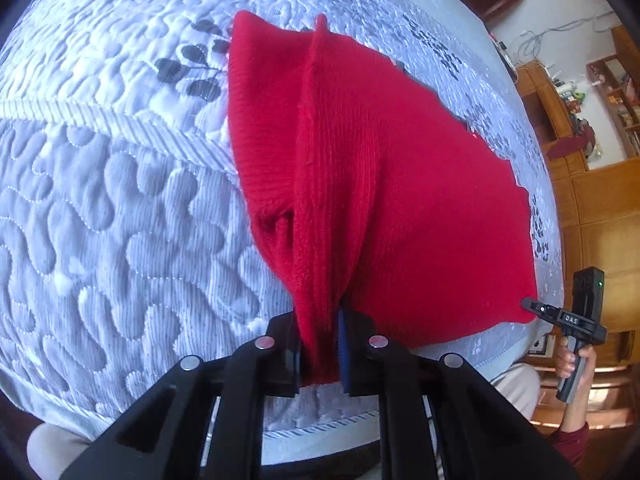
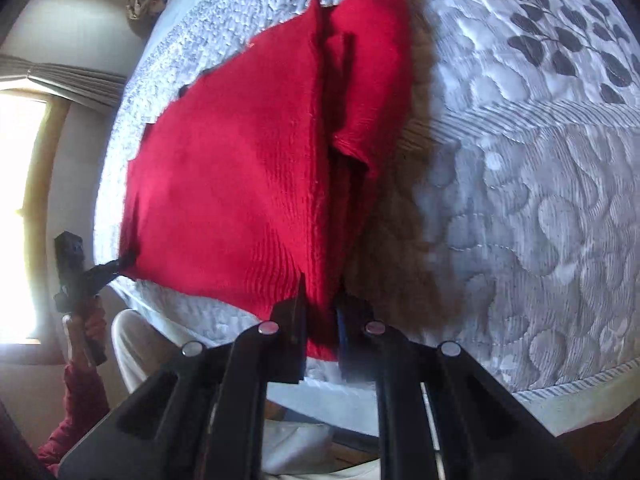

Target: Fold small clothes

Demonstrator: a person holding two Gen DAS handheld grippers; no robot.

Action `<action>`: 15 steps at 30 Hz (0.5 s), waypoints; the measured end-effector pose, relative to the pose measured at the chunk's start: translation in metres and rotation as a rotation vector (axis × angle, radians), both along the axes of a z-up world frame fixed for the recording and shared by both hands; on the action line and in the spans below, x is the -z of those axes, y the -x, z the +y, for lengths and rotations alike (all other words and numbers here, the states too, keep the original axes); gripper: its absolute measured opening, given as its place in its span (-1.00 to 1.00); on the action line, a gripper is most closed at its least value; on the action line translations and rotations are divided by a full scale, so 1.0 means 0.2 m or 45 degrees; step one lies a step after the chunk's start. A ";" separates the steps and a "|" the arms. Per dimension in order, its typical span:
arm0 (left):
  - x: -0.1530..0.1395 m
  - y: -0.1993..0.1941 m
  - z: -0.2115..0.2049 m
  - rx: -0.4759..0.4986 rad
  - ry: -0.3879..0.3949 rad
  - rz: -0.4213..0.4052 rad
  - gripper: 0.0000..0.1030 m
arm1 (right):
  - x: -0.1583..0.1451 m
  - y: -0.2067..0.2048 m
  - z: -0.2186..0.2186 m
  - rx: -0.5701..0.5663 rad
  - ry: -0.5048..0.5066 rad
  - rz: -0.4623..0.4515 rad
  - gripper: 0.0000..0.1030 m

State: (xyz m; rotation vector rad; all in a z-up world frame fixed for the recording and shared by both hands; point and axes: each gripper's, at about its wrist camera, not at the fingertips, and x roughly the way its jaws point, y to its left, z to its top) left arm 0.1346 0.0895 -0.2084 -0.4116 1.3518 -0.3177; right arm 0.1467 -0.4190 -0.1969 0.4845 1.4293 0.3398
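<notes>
A red knit garment [image 1: 400, 184] is stretched between my two grippers above a quilted bed. My left gripper [image 1: 320, 344] is shut on one near corner, with the cloth bunched between its jaws. My right gripper [image 2: 320, 320] is shut on the other near corner. The garment [image 2: 240, 160] hangs taut, and a folded flap droops on its outer side in each view. My right gripper also shows in the left wrist view [image 1: 532, 306] at the cloth's far corner. My left gripper shows in the right wrist view [image 2: 124, 264].
The bed has a grey-white quilted cover [image 1: 120, 200] with a leaf print [image 2: 560, 40]; its front edge [image 2: 560, 380] runs near me. Wooden shelves [image 1: 580, 120] stand beyond the bed. A bright window [image 2: 20, 200] is on the other side.
</notes>
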 end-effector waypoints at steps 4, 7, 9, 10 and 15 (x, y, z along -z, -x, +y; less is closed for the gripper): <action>0.04 -0.03 -0.01 0.030 0.001 0.011 -0.67 | 0.12 -0.01 0.00 0.034 0.032 0.030 -0.82; -0.01 0.00 0.05 0.005 0.039 0.026 -0.28 | 0.09 0.02 -0.03 0.060 -0.003 0.021 -0.69; -0.10 0.05 0.12 -0.001 -0.036 -0.020 0.24 | 0.01 0.07 -0.04 0.026 0.071 -0.020 -0.47; -0.15 0.07 0.15 0.001 -0.118 -0.075 0.33 | -0.02 0.09 -0.04 0.015 0.114 -0.043 -0.29; -0.17 0.11 0.25 0.020 -0.049 -0.029 0.33 | -0.15 0.12 -0.06 0.015 0.092 -0.100 -0.23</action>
